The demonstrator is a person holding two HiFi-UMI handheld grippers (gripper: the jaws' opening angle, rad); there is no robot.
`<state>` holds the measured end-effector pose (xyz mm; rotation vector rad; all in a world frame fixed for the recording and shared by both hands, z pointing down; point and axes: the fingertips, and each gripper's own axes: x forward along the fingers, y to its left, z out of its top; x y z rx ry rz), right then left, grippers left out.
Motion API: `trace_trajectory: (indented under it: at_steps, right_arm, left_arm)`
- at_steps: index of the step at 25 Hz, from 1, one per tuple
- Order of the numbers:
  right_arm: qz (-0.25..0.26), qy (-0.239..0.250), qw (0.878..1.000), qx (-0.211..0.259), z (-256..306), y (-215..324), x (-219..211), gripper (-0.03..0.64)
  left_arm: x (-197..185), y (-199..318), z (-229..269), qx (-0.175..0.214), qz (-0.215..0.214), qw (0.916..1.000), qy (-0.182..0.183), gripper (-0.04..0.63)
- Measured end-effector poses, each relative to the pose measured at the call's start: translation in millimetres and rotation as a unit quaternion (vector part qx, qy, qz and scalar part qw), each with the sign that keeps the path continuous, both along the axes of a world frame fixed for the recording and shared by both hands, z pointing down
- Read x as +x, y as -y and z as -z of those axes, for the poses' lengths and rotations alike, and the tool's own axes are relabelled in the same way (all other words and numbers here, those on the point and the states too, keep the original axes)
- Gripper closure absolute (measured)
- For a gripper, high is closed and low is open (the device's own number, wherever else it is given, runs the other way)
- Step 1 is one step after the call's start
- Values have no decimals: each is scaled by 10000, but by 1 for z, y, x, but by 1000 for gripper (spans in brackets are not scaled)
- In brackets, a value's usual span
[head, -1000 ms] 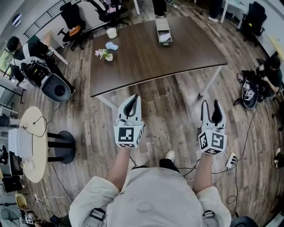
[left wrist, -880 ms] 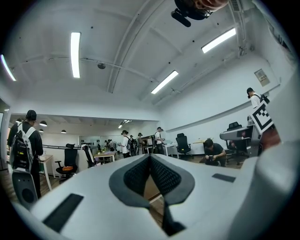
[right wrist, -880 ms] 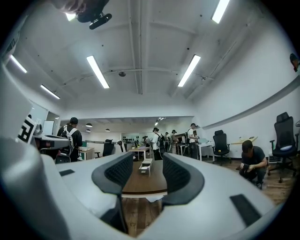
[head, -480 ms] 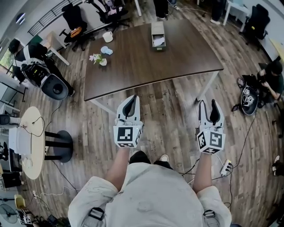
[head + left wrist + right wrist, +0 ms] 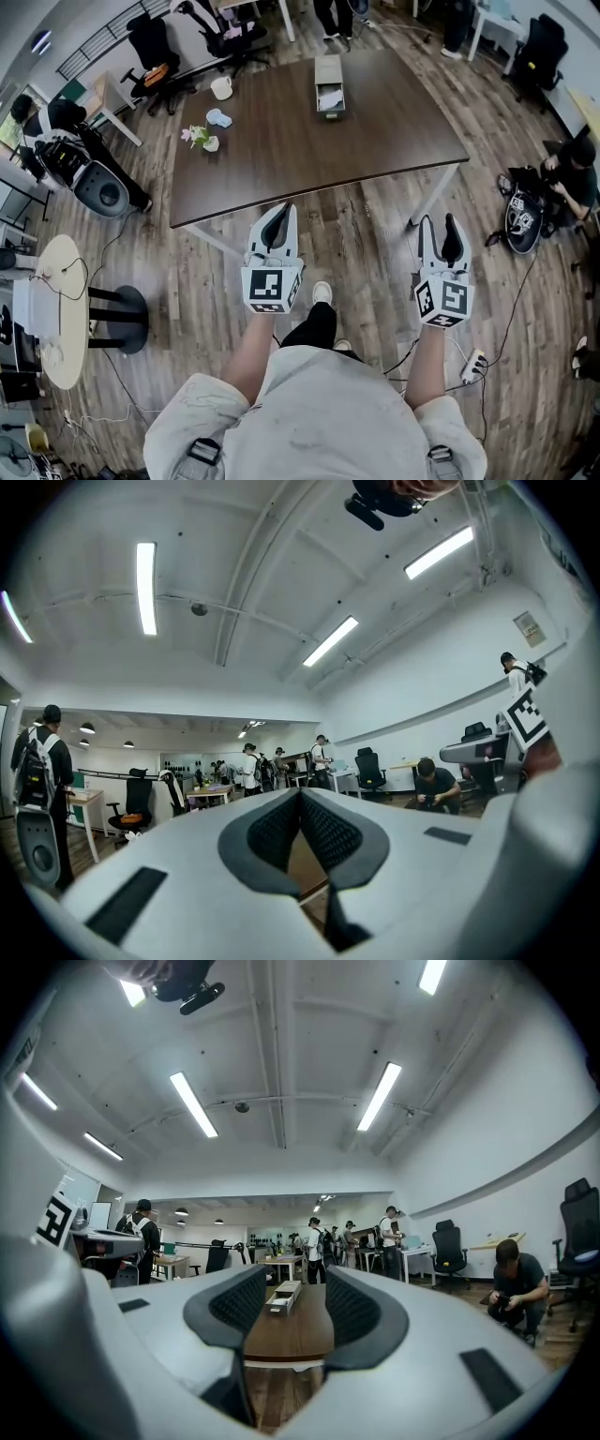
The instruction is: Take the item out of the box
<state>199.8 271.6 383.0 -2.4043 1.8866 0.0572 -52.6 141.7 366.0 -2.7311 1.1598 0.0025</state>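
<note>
A pale beige short-sleeved shirt (image 5: 319, 422) is worn, with black strap buckles (image 5: 202, 453) seen at both shoulders. Dark trousers (image 5: 314, 328) and a white shoe (image 5: 322, 292) are noted. The left gripper (image 5: 278, 216) and right gripper (image 5: 442, 223) are cased in white, lined with dark grey textured pads (image 5: 236, 1309), and each is backed by a cube (image 5: 272, 288) marked with black-and-white squares.

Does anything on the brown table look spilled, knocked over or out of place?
Nothing stands out. The box sits open near the far edge of the table with a white item inside. The mug, flower pot and blue object sit apart near the left corner. No spill shows.
</note>
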Motion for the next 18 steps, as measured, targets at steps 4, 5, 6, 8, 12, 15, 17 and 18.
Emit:
trace_trajectory:
  at_steps: [4, 5, 6, 8, 12, 15, 17, 18]
  right_arm:
    - [39, -99, 9999, -12, 3, 27, 3, 414]
    - [47, -128, 9999, -21, 4, 36, 4, 414]
    - [56, -153, 9999, -29, 4, 45, 5, 414]
    - [81, -183, 9998, -39, 6, 66, 6, 414]
    - [148, -229, 9996, -102, 11, 111, 7, 414]
    - [198, -250, 9994, -133, 15, 147, 6, 414]
    - [254, -260, 9992, -156, 15, 171, 3, 414]
    - [278, -269, 9991, -177, 15, 182, 1, 414]
  left_arm:
    - [4, 27, -4, -27, 29, 10000, -69, 592]
    - [4, 35, -5, -30, 40, 10000, -86, 592]
    - [5, 44, -6, -37, 52, 9999, -104, 592]
    - [5, 64, -8, -64, 83, 9998, -142, 592]
    - [8, 107, -6, -122, 124, 9996, -206, 592]
    - [7, 141, -5, -160, 154, 9995, -229, 592]
    - [4, 162, -7, -195, 205, 9993, -241, 592]
    - [3, 173, -8, -207, 230, 9992, -243, 592]
